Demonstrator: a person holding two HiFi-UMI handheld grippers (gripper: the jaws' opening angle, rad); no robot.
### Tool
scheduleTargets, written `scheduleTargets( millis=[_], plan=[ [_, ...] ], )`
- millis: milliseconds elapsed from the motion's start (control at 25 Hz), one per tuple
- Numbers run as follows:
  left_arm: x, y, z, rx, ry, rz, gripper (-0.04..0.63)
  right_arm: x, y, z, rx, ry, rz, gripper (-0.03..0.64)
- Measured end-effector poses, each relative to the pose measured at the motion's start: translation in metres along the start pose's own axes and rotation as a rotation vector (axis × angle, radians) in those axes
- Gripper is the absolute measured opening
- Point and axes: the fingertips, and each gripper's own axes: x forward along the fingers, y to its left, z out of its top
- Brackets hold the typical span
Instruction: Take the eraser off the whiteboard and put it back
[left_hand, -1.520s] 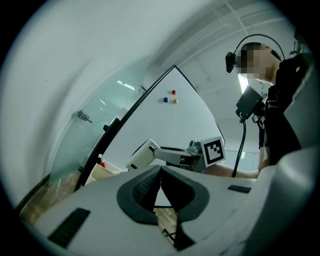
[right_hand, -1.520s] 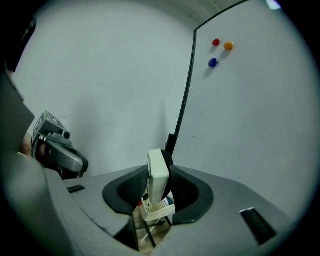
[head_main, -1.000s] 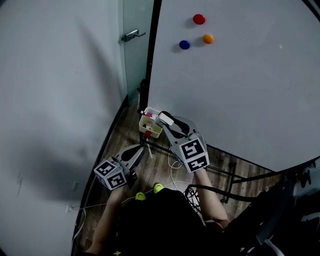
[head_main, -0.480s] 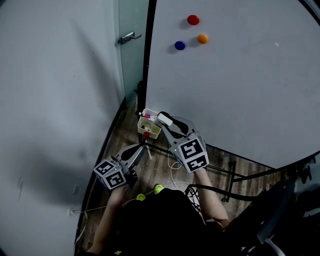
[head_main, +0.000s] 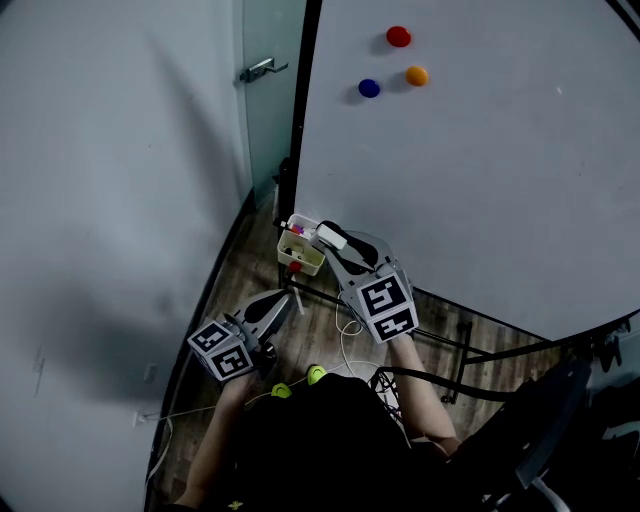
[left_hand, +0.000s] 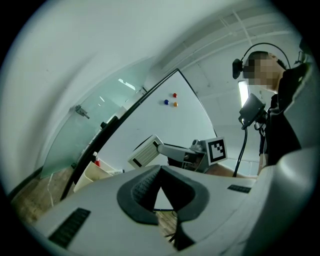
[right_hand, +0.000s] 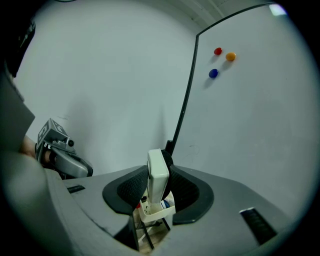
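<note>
White and blocky, the eraser (right_hand: 158, 176) sits clamped between the pads of the right gripper (head_main: 338, 248), whose jaws are partly closed and press on its two broad faces. It is held on edge, off the whiteboard (head_main: 480, 170) and near that board's lower left corner, above the small cream tray (head_main: 296, 262) of markers by the stand.

The left gripper (head_main: 281, 303) hangs lower and to the side, over the wooden floor (head_main: 240, 285). Its jaws meet at the tips with nothing between them, and it seems to have no part in this step.

Judging by how things lie, the first half is done: the eraser is off the board and in hand. What is left is to carry it to the white surface, set it flat so that it sticks, and open the jaws. Three round magnets, red (head_main: 398, 37), blue (head_main: 369, 88) and orange (head_main: 416, 76), sit high on the board, well apart from the eraser.
</note>
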Motion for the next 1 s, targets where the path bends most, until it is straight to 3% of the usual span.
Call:
scheduleTargets(
  millis=[1000],
  plan=[
    [-0.009,0.009,0.001,-0.023,-0.029,0.047,0.023,0.028,0.004,-0.031,0.006,0.065,0.056,0.138]
  ],
)
